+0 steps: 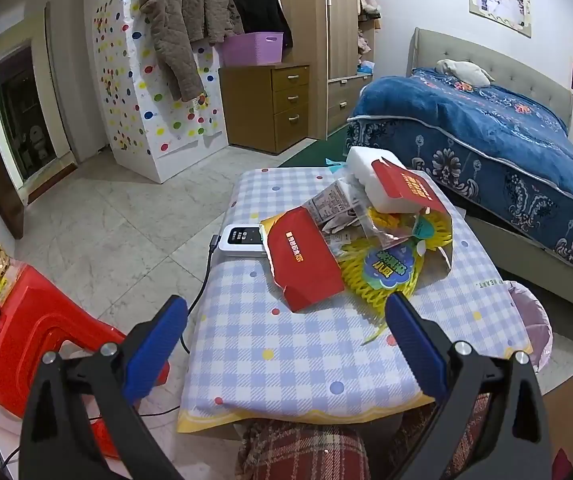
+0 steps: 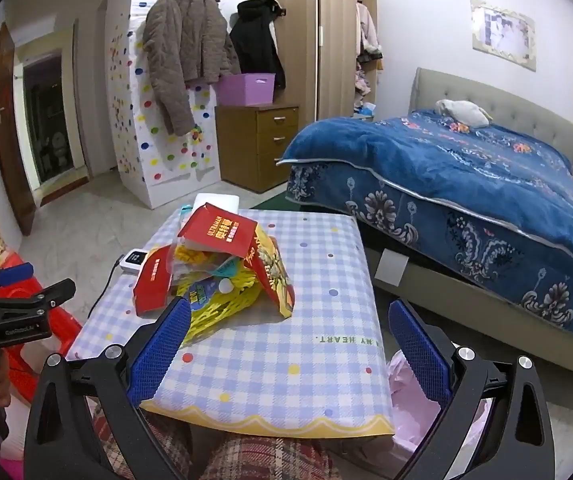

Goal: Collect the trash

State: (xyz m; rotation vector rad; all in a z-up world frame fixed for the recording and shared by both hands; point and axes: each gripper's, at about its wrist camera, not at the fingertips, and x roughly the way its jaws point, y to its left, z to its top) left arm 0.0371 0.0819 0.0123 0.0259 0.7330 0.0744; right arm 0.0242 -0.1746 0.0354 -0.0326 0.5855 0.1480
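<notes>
both grippers' fingers are apart, holding nothing. advance the left gripper (image 1: 286, 344) so the red packet (image 1: 304, 258) ahead sits between its fingers; right gripper (image 2: 286, 344) waits.

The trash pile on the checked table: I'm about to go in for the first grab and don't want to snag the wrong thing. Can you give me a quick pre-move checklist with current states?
1. Left tongs open and empty: ok.
2. Right tongs open and empty: ok.
3. Red torn carton piece on top of the pile, unobstructed: ok.
4. White device with cable clear of the trash: not ok, the carton piece overlaps its edge.
5. Yellow mesh netting free of the other wrappers: not ok, it lies under them.
6. Pink-lined bin beside the table, ready to receive: ok; how full it is, cannot tell.
</notes>
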